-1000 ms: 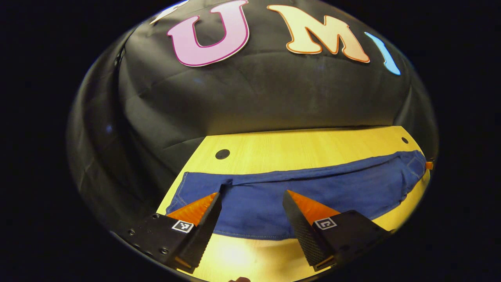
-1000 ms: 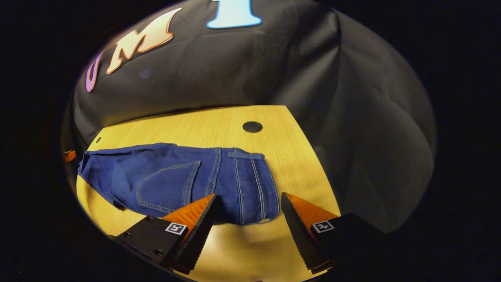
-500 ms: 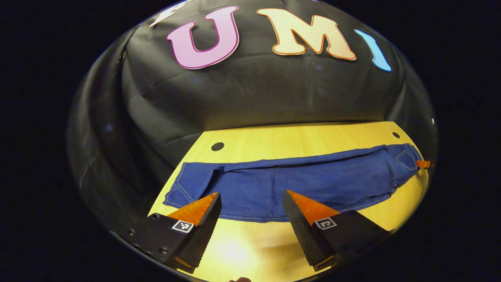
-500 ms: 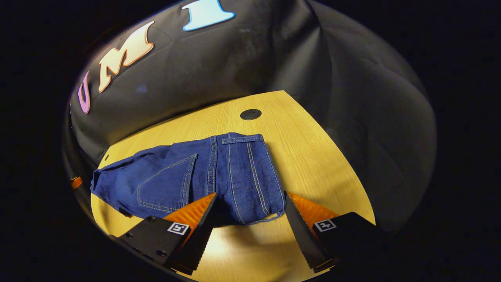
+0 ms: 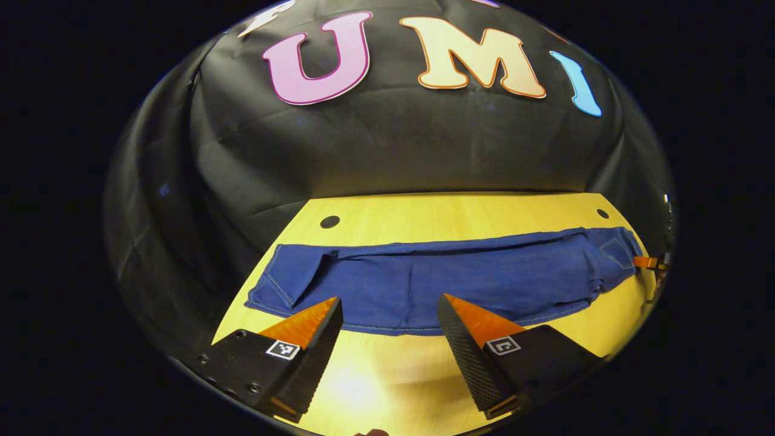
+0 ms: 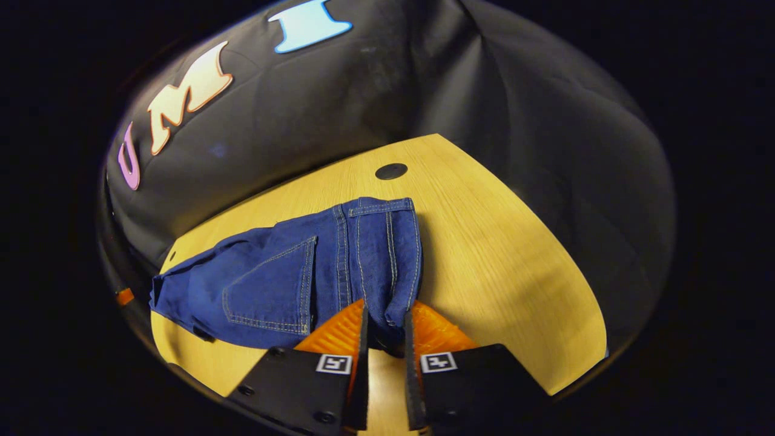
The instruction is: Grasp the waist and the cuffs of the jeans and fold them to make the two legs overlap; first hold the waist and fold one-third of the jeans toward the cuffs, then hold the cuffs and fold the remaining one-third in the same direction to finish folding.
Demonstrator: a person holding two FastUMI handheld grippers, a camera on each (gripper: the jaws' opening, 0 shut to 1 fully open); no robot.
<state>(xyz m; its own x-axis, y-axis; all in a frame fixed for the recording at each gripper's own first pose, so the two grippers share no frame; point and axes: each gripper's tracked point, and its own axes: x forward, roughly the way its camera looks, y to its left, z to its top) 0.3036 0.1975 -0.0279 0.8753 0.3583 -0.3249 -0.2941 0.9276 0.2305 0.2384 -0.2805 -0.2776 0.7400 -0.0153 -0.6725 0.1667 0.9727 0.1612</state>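
At the jeans' (image 6: 315, 266) waist, the right gripper (image 6: 385, 324) is clenching denim; the left gripper (image 5: 390, 315), hovering released, should be gripping the cuffs evenly.

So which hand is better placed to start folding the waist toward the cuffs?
Right. Its tongs are shut on the jeans at the waist end, while the left tongs hang open near the leg edge, gripping nothing.

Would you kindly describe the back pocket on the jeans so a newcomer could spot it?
On the yellow wooden table lie blue jeans, their waist pinched by the right gripper. The back pocket sits beside the waistband, outlined by pale stitching.
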